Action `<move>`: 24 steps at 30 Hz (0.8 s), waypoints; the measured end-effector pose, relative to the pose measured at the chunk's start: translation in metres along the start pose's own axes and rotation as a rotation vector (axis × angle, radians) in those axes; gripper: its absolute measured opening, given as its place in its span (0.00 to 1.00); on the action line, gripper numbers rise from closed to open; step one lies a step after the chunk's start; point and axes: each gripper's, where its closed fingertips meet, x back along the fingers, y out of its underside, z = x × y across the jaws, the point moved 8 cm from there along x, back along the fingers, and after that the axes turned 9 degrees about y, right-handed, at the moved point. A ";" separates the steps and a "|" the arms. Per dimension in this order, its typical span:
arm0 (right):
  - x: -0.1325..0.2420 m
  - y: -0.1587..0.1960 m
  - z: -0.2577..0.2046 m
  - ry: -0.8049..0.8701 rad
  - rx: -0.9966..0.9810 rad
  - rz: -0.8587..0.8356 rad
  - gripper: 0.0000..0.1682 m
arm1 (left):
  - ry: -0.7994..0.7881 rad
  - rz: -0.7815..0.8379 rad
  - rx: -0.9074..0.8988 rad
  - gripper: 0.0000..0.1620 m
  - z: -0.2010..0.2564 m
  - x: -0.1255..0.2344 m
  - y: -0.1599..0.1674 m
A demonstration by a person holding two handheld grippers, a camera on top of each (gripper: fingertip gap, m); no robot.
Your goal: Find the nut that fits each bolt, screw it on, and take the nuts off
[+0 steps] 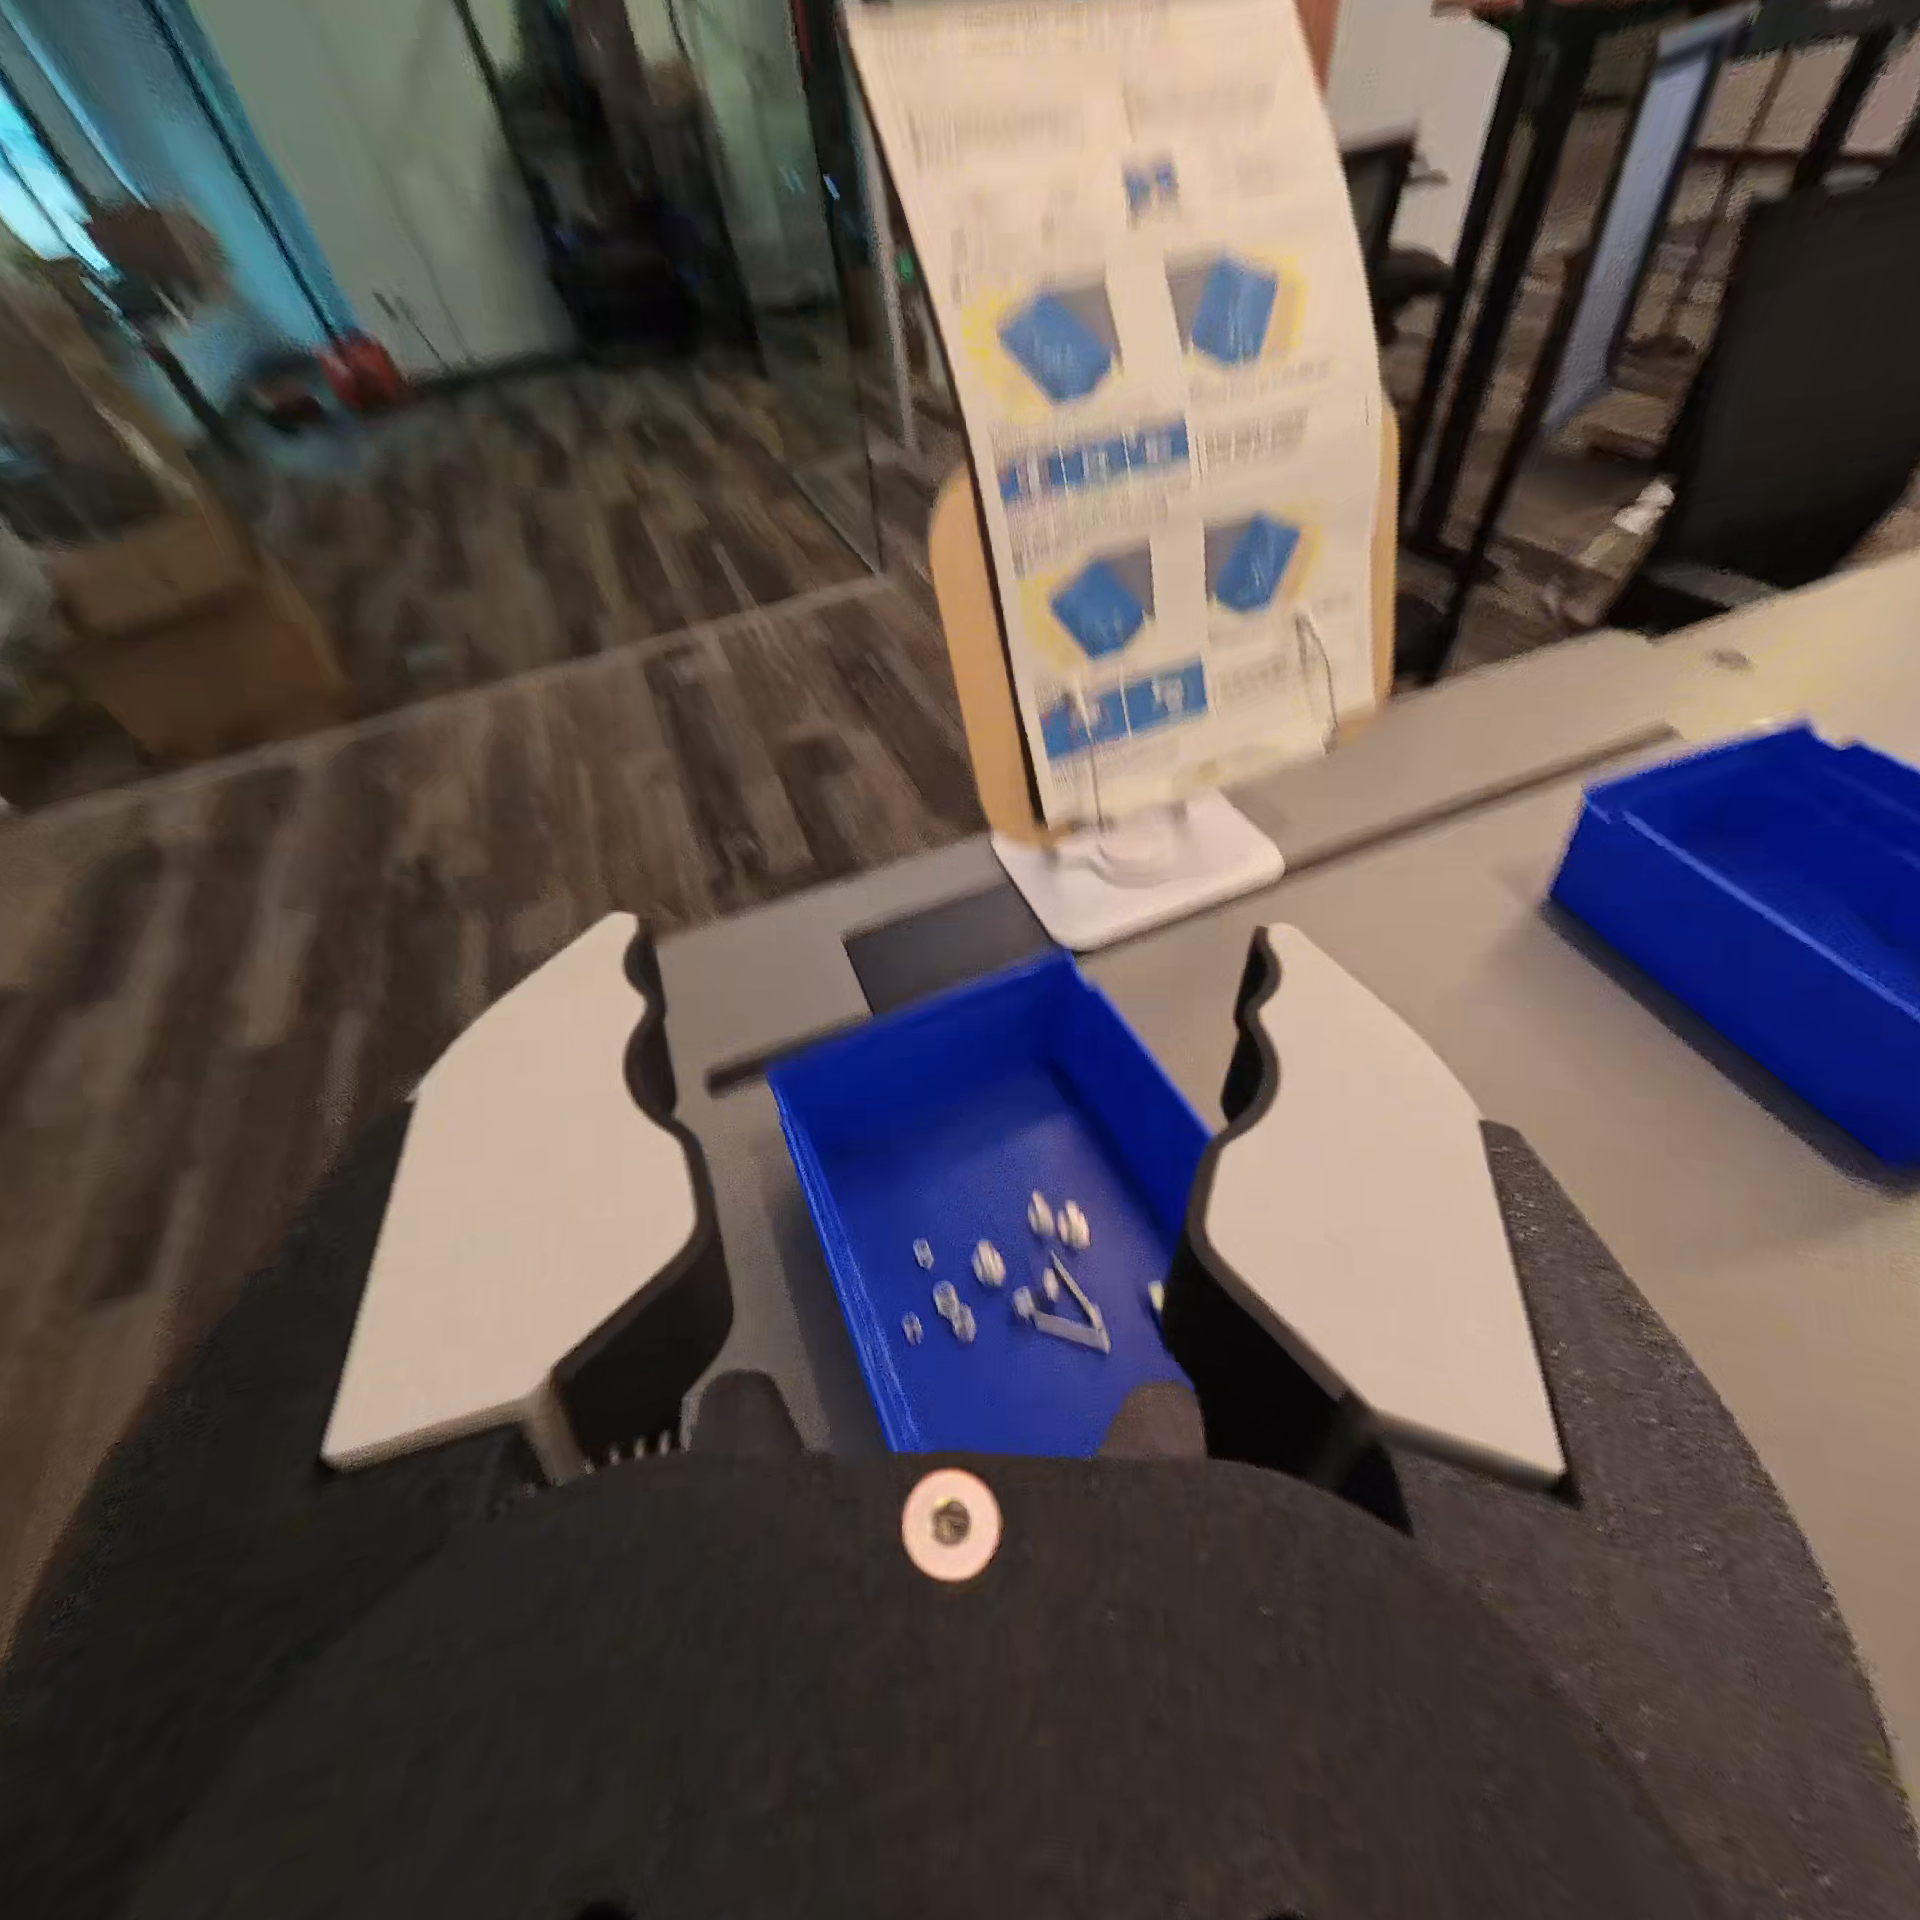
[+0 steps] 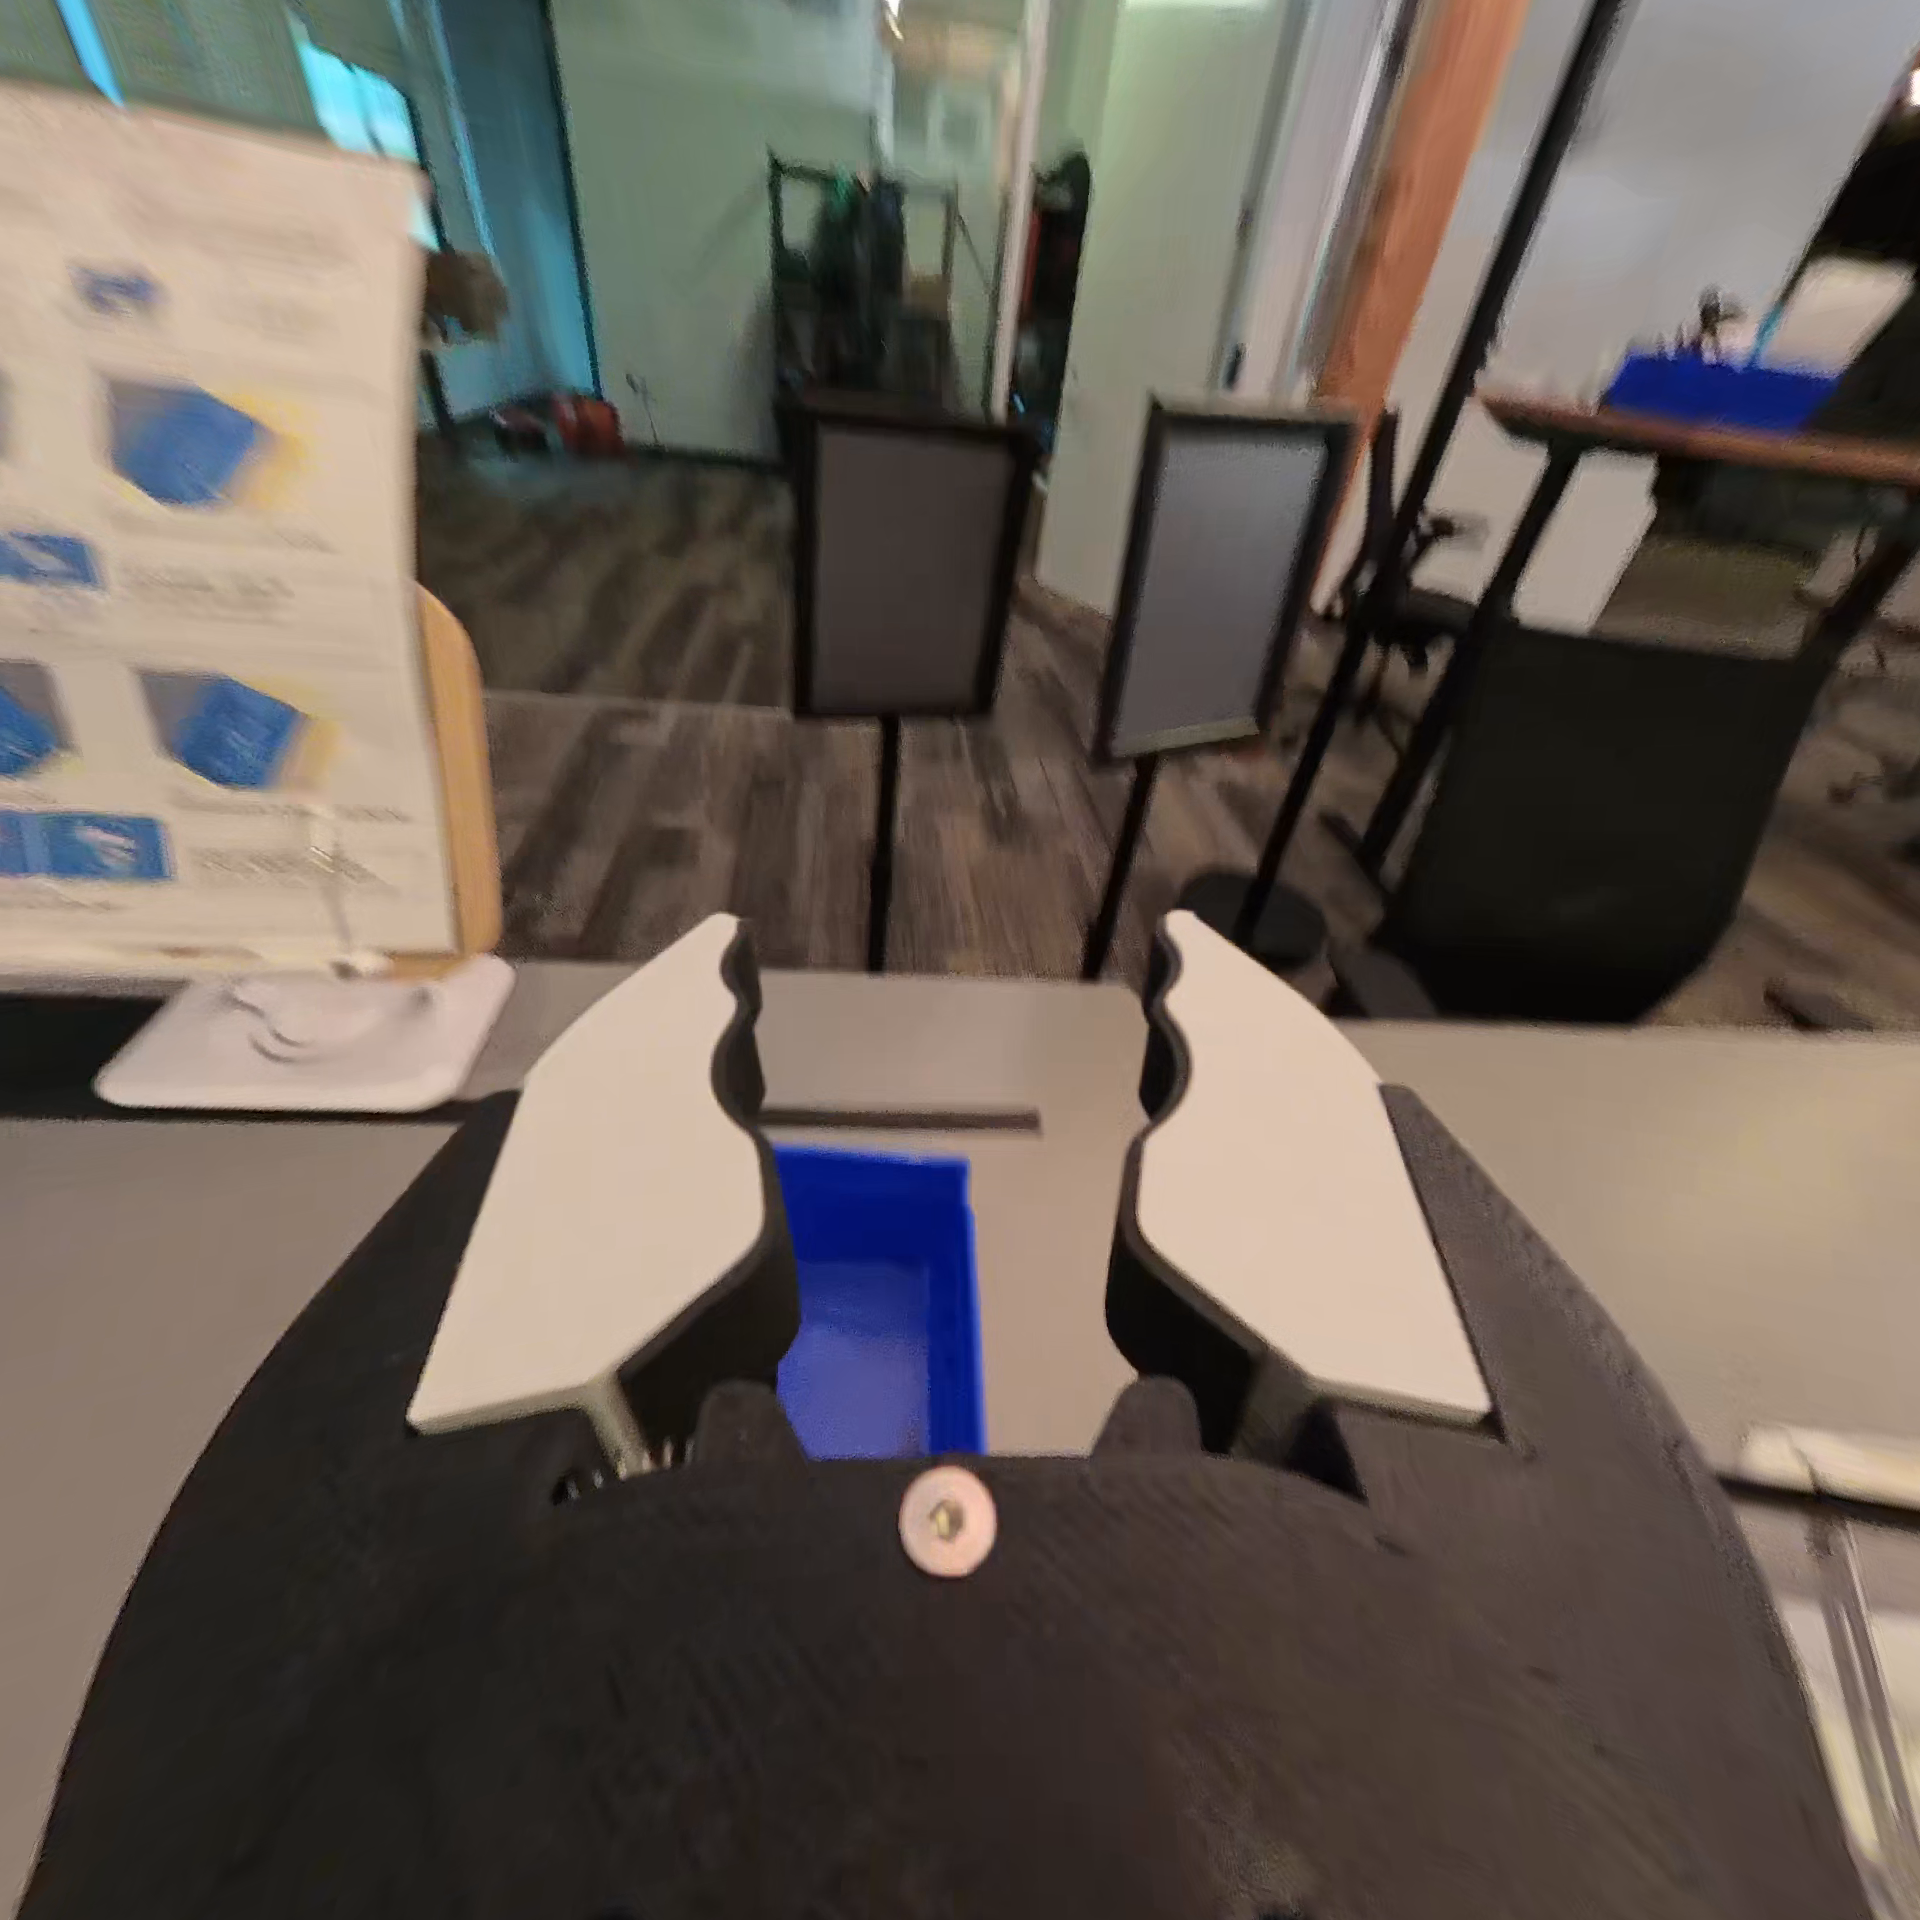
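Grey counter (image 1: 1403, 987), office floor beyond: between and below our parted, empty left fingers (image 1: 951, 961) a blue tray (image 1: 1122, 1060) holds loose nuts and bolts (image 1: 997, 1283), judged small, hard, slippery, best pinched across flats; right fingers (image 2: 951, 971) likewise apart, empty.

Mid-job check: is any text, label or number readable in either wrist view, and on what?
Nothing can be read.
Printed sheet on the white stand: lines of print, too blurred to read.
Blue bin holding nuts and bolts: no writing visible.
Second blue bin: none visible.
Left claw, right claw: no markings.
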 end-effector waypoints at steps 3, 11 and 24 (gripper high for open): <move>0.017 -0.055 -0.040 -0.054 0.015 0.099 0.47 | -0.063 0.077 -0.076 0.72 0.028 -0.020 -0.055; 0.043 -0.118 -0.142 -0.143 0.052 0.198 0.66 | -0.108 0.115 -0.065 0.78 0.105 -0.106 -0.099; -0.017 0.033 -0.261 -0.168 -0.022 -0.086 0.77 | -0.171 -0.024 0.036 0.90 0.177 -0.242 0.049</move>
